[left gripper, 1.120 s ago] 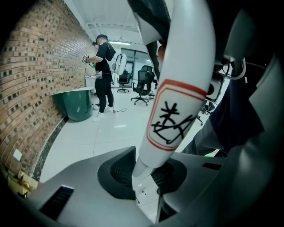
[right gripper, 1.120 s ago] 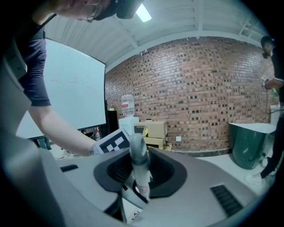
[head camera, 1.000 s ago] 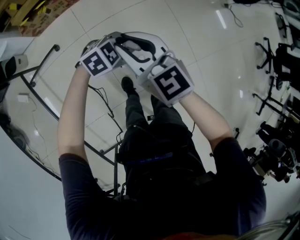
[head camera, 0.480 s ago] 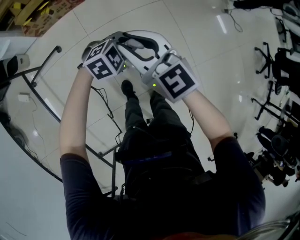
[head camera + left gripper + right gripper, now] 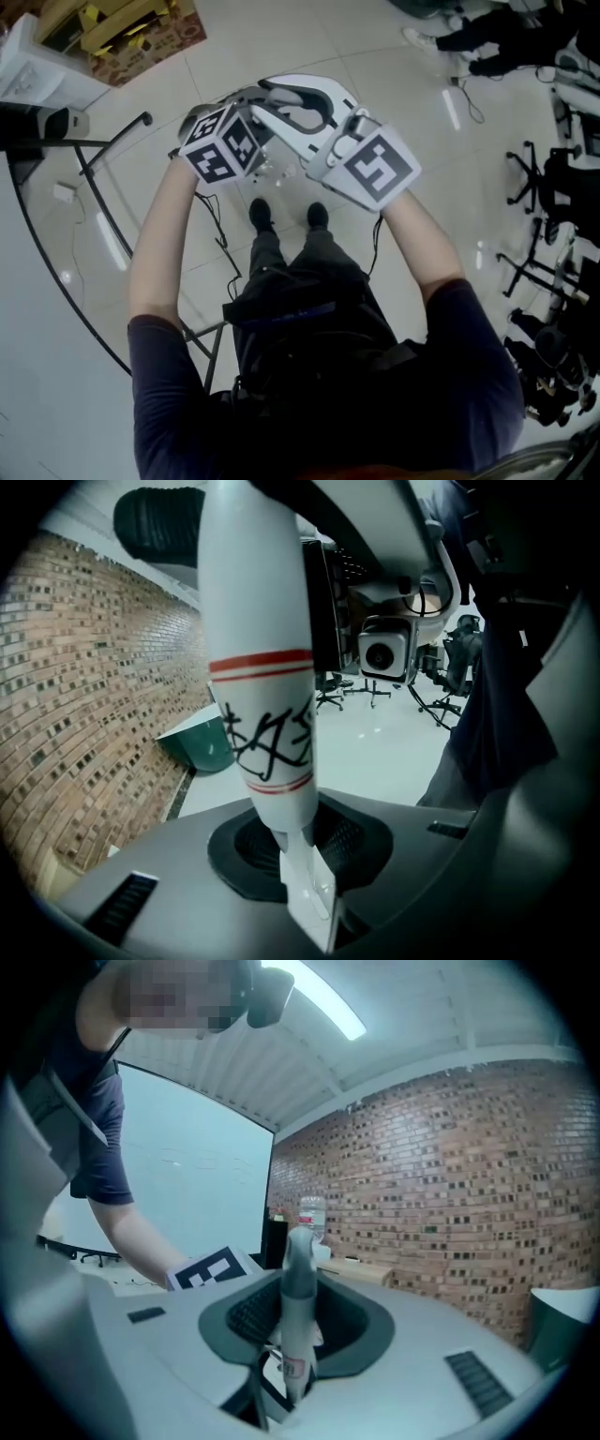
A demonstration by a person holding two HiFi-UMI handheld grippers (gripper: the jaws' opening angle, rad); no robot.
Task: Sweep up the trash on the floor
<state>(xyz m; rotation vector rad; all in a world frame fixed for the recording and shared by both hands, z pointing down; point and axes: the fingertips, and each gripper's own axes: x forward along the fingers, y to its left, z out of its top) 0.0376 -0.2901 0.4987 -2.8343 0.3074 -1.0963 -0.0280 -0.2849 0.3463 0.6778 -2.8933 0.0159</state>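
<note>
left gripper [image 5: 300,850] just tightened on white handle [image 5: 258,667] | right gripper [image 5: 291,1354] clamps grey handle [image 5: 298,1279] | both risen over shoes [image 5: 261,214]

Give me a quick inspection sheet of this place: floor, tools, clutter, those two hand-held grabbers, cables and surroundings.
Surface: glossy pale tiled floor; trash too small to tell.
Job's things: white handle with red stripes; thin grey rod; working ends out of view.
Clutter: cardboard box.
Grippers: left gripper shut on the white handle, jaws just closed tighter; right gripper shut on the thin grey rod.
Cables: black cable on the floor by the feet.
Surroundings: brick wall, office chairs, bottle.
</note>
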